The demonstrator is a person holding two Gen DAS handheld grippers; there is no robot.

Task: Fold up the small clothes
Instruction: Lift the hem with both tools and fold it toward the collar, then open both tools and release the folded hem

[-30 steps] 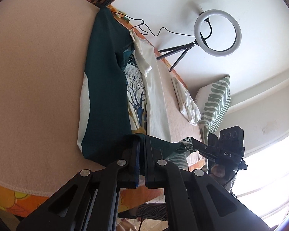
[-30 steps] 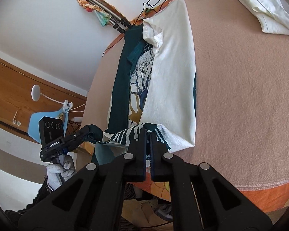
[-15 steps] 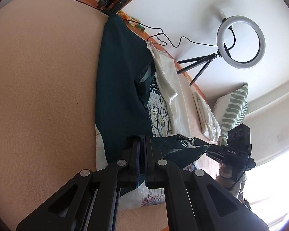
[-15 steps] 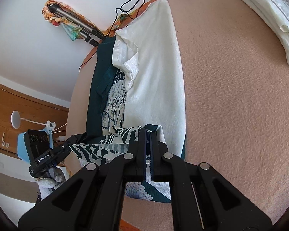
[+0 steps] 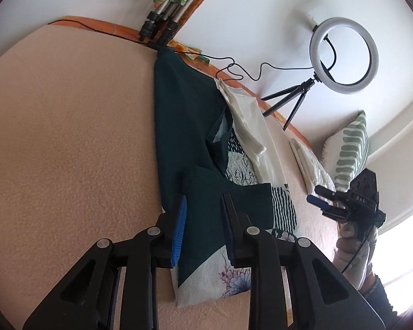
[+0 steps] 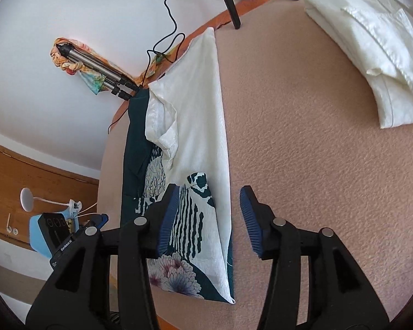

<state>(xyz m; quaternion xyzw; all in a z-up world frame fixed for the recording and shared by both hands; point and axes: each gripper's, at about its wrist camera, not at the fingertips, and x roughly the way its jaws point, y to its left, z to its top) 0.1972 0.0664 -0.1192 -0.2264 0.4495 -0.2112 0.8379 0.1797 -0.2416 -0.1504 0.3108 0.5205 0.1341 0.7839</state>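
A dark teal garment (image 5: pixel 184 126) with a white lining and a coral and flower print lies as a long strip on the pink blanket (image 5: pixel 68 137). Its near hem is folded back over it. My left gripper (image 5: pixel 203 196) hovers over the teal corner of that fold. Its jaws are opening and the blue pads stand clear of the cloth. In the right wrist view the garment (image 6: pixel 198 115) shows its white side. My right gripper (image 6: pixel 209 189) is over the striped printed corner, jaws opening, pads off the fabric. Each gripper shows in the other's view: the right gripper (image 5: pixel 325 200) in a gloved hand, the left gripper (image 6: pixel 96 220).
A folded white shirt (image 6: pixel 371 55) lies to the right on the blanket (image 6: pixel 316 165). A ring light on a small tripod (image 5: pixel 344 55) stands at the far edge, its cable trailing along the wall. A folded tripod (image 5: pixel 162 19) leans there. A striped pillow (image 5: pixel 349 148) sits far right.
Both grippers carried the garment's near hem away from the bed edge and over the garment. Both then opened and let it go; the hem now lies folded flat.
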